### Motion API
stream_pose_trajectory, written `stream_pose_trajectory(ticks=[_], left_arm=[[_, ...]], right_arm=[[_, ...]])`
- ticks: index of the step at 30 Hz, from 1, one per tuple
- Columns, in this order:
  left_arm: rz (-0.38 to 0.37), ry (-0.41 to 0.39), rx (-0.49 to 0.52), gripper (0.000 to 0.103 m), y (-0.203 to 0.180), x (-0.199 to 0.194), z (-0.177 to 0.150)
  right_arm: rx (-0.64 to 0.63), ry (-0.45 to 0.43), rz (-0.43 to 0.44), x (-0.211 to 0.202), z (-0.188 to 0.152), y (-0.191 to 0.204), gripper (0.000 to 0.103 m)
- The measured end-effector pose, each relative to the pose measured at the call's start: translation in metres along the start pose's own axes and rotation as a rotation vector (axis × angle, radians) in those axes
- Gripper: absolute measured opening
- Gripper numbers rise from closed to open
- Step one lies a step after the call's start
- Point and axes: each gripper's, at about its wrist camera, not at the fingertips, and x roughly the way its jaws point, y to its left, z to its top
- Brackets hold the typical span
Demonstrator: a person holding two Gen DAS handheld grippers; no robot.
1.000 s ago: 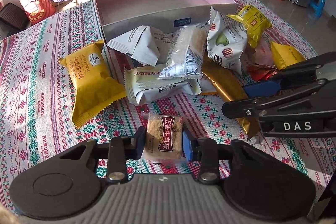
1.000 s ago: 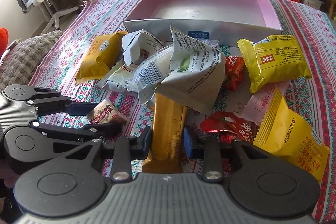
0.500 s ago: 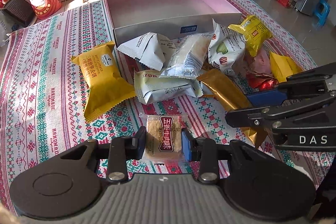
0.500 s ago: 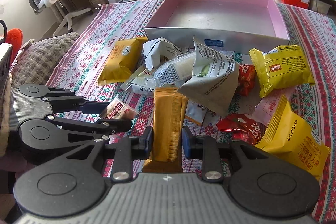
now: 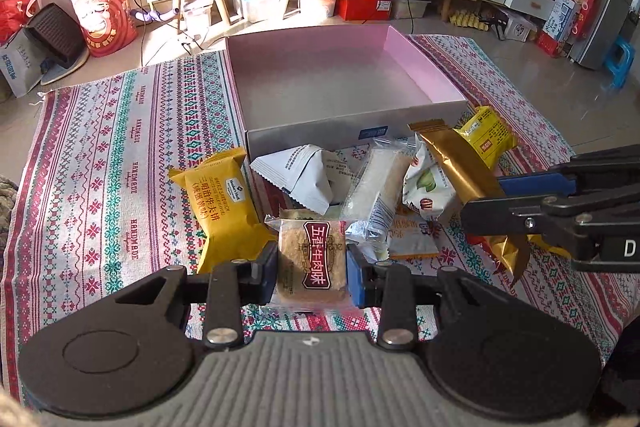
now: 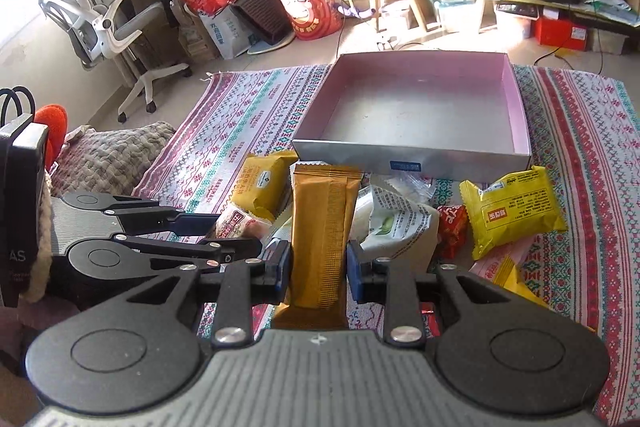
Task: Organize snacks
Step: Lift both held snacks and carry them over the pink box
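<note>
Two grippers, each clamped on a snack. Left gripper (image 5: 311, 267) grips a clear-wrapped brown biscuit pack (image 5: 312, 264) with a dark red label, pads pressed on both its sides. Right gripper (image 6: 319, 265) grips a long gold bar wrapper (image 6: 320, 231) near its lower end, bar pointing toward the box. Both packs appear lifted off the patterned cloth (image 5: 100, 167), though contact underneath is hard to judge. Pink-lined open box (image 6: 416, 157) sits at the far middle of the cloth, nothing visible inside. Rest of the snacks are piled just in front of the box's near wall: orange-yellow sandwich cake pack (image 5: 222, 203) on the left, white folded packet (image 5: 304, 179), clear rice cracker pack (image 5: 376, 187), white packet with green print (image 6: 396, 227), small red candy wrapper (image 6: 452, 227), yellow pack (image 6: 516, 211) on the right side.
</note>
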Motion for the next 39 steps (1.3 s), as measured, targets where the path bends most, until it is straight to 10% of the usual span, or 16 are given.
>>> stream_pose_trajectory(ticks=[15, 39], left_arm=[[0.053, -0.071, -0.019, 0.041, 0.008, 0.036, 0.074], [0.111, -0.104, -0.057, 0.041, 0.017, 0.11, 0.091]], right_arm=[[0.027, -0.051, -0.118, 0.038, 0.064, -0.046, 0.026], [0.064, -0.087, -0.209, 0.085, 0.076, -0.103, 0.026]])
